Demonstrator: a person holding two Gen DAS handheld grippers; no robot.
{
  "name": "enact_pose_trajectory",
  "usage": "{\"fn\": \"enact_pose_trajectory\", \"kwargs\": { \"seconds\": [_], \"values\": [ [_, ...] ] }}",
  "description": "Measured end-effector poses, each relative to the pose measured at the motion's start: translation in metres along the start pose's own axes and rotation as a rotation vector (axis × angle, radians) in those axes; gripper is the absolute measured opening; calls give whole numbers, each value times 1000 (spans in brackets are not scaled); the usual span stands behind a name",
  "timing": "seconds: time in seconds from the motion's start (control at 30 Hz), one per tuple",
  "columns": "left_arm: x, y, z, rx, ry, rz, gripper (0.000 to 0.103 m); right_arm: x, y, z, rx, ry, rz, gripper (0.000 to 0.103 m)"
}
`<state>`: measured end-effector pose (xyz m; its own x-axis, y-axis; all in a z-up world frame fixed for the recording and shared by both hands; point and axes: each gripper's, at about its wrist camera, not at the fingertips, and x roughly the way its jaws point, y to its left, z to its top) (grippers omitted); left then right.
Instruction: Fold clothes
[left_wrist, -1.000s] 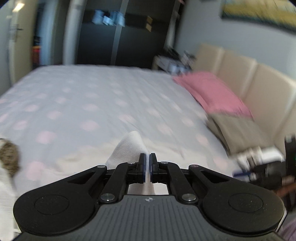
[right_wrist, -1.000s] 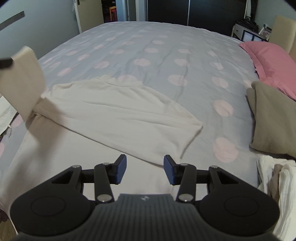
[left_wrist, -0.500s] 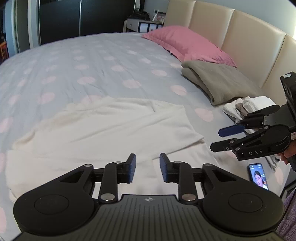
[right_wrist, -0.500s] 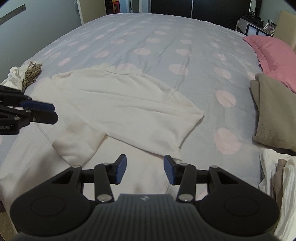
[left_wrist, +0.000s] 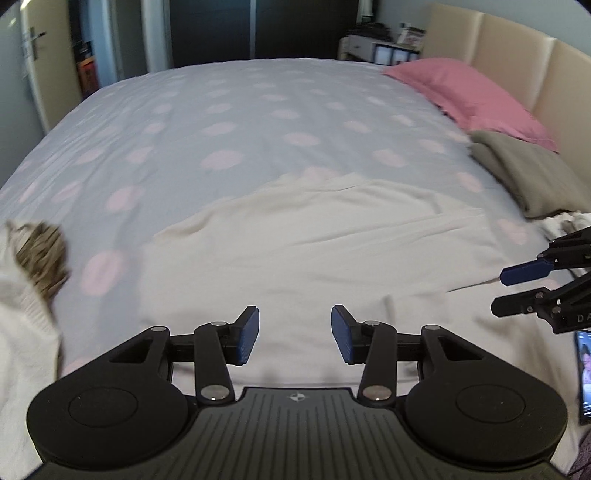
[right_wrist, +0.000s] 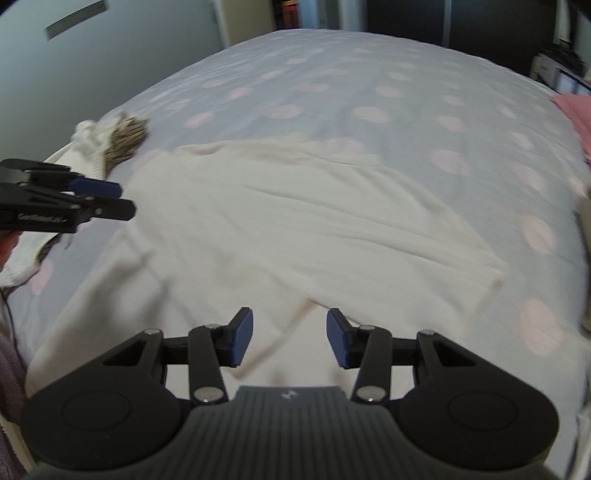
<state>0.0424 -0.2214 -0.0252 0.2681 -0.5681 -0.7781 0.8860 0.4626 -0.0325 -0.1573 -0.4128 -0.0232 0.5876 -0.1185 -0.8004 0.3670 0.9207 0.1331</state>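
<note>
Both grippers, left gripper (left_wrist: 294, 334) and right gripper (right_wrist: 290, 338), now hover jaws wide apart and empty, the sleeve released. Beyond them the cream long-sleeved cotton top (right_wrist: 295, 229) lies partly folded on the dotted grey bedspread (left_wrist: 240, 122). Next likely comes regrasping an edge.

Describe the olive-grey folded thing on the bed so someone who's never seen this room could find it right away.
Start at the beige padded headboard and find the pink pillow lying against it. The olive-grey folded cloth lies on the dotted bedspread just in front of that pillow, on the nearer side. It is the only drab, thick, folded piece; the cream shirt beside it lies spread flat.
</note>
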Motion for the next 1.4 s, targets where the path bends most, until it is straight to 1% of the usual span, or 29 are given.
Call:
{"fn": "enact_pose_trajectory", "kwargs": {
  "seconds": [0.2, 0.27, 0.3, 0.33, 0.5, 0.57, 0.63, 0.67, 0.7, 0.73, 0.83, 1.03, 1.13, 1.3, 1.4],
  "values": [
    [-3, 40, -21, -46, 40, 54, 41, 39, 26, 22, -28, 48, 25, 48],
    [-5, 52, -27, -66, 51, 65, 41, 53, 32, 26, -29, 74, 45, 52],
    [-6, 58, -29, -75, 52, 70, 41, 60, 34, 26, -30, 87, 49, 57],
    [-7, 63, -31, -83, 53, 74, 41, 67, 37, 27, -31, 99, 51, 58],
    [-9, 79, -38, -108, 60, 86, 42, 95, 38, 29, -8, 140, 29, 57],
    [-10, 83, -41, -114, 64, 89, 43, 105, 38, 28, -14, 161, 10, 51],
    [-10, 87, -43, -122, 66, 92, 44, 108, 38, 28, -40, 169, -21, 33],
    [-10, 88, -44, -125, 66, 93, 44, 105, 38, 29, -46, 168, -26, 26],
    [-10, 89, -44, -127, 67, 94, 44, 101, 37, 31, -49, 167, -27, 16],
    [-9, 90, -45, -129, 68, 95, 45, 97, 37, 33, -52, 165, -28, 14],
    [-4, 87, -46, -117, 82, 91, 45, 75, 27, 41, -19, 123, -16, 11],
    [9, 77, -49, -78, 115, 74, 45, 20, -2, 70, 107, -63, -19, 11],
    [14, 71, -50, -56, 123, 65, 45, -1, -17, 83, 160, -144, -21, 11],
    [21, 64, -48, -32, 126, 54, 44, -33, -42, 91, 218, -256, -32, 11],
    [27, 62, -48, -13, 118, 74, 41, -47, -60, 89, 255, -295, -65, 9]
  ]
}}
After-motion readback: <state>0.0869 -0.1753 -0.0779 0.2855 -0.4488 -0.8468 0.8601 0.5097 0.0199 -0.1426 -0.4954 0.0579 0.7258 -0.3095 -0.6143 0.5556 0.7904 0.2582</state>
